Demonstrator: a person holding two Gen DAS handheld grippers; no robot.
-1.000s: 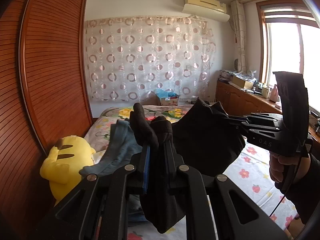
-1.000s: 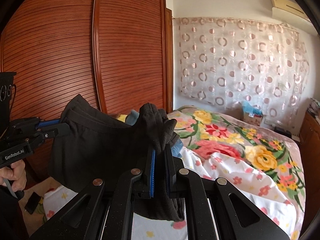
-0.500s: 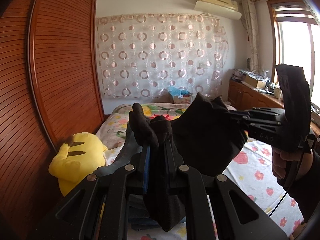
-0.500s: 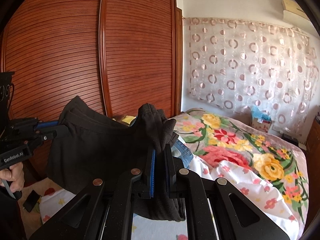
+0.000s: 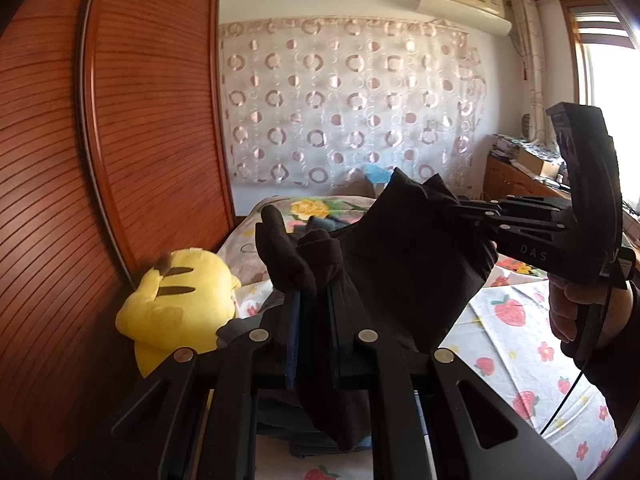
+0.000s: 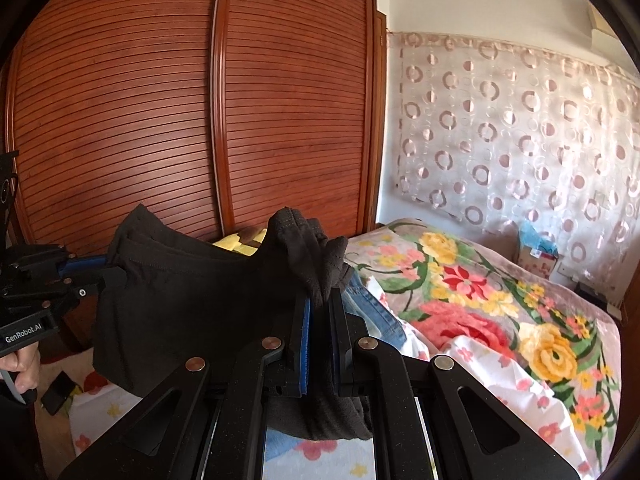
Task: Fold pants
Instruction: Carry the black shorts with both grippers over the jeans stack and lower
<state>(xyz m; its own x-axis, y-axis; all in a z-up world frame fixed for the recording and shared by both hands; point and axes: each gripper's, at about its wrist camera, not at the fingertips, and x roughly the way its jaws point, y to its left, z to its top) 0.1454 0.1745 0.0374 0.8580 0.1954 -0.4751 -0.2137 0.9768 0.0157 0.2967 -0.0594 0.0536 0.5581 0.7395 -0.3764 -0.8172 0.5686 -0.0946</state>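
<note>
Left wrist view: left tool [image 5: 314, 300] pinched on a bunched edge of the pants [image 5: 400, 264], fabric poking up past the tips. Pants held in the air above the bed [image 5: 520, 356], stretched across to the right tool [image 5: 464, 210], which is clamped on the other end. Yellow plush [image 5: 176, 308] sits at the left beside the wardrobe [image 5: 140, 128].

Right wrist view: right tool [image 6: 320, 308] squeezing pants [image 6: 180, 292]; left tool [image 6: 106, 270] grips the far corner. Jeans [image 6: 370, 308] lie on the bed [image 6: 500, 320] beneath.
</note>
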